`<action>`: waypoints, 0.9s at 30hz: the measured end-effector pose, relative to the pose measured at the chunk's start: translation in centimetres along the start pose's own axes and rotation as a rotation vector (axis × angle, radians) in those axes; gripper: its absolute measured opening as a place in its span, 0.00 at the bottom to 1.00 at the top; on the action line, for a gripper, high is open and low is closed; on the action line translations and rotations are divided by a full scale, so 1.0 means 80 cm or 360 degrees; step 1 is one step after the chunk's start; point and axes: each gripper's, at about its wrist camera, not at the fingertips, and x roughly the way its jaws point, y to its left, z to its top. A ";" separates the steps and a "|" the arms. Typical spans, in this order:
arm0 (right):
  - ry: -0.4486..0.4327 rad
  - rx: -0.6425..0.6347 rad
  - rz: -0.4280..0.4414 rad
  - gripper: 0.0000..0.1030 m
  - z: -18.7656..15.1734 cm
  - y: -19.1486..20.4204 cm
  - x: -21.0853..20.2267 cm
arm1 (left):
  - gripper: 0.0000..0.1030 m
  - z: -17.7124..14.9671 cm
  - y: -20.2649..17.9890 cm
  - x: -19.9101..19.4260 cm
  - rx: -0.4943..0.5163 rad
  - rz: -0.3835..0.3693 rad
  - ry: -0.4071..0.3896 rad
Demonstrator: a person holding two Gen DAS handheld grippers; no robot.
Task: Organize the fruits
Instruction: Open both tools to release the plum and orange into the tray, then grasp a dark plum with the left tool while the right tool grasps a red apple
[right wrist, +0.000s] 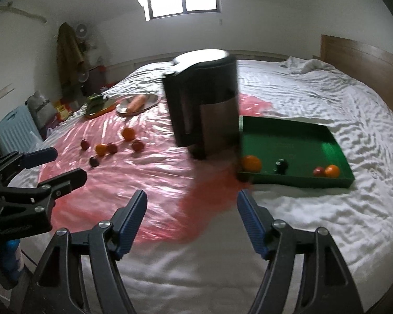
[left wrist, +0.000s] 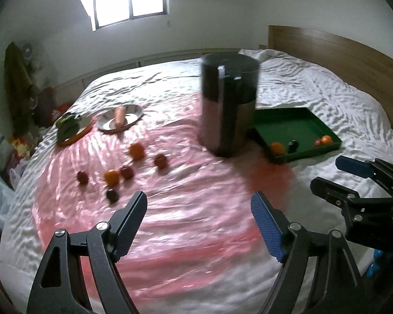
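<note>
Both grippers are hovering over the bed with jaws spread wide, holding nothing. The left gripper [left wrist: 199, 225] is pointing at the loose fruits [left wrist: 123, 172] lying well ahead of it on the pink plastic sheet [left wrist: 170, 222]. The right gripper [right wrist: 192, 222] is facing the green tray [right wrist: 296, 141], which is holding an orange [right wrist: 251, 162] and a few more fruits.

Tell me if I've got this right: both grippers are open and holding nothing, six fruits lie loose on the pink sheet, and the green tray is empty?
Not quite. The green tray is not empty: the right wrist view shows fruits in it, along its near edge. The rest stands: the left gripper and right gripper are open and hold nothing, and six fruits lie on the pink sheet.
</note>
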 end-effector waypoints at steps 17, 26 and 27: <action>0.0071 -0.0215 0.0269 1.00 0.021 0.111 0.089 | 0.75 -0.045 0.175 0.035 -0.0255 0.0244 0.0068; 0.0125 -0.0242 0.0341 1.00 0.036 0.133 0.143 | 0.74 -0.054 0.222 0.075 -0.0344 0.0221 0.0133; 0.0130 -0.0243 0.0345 1.00 0.040 0.134 0.150 | 0.74 -0.053 0.225 0.084 -0.0350 0.0203 0.0144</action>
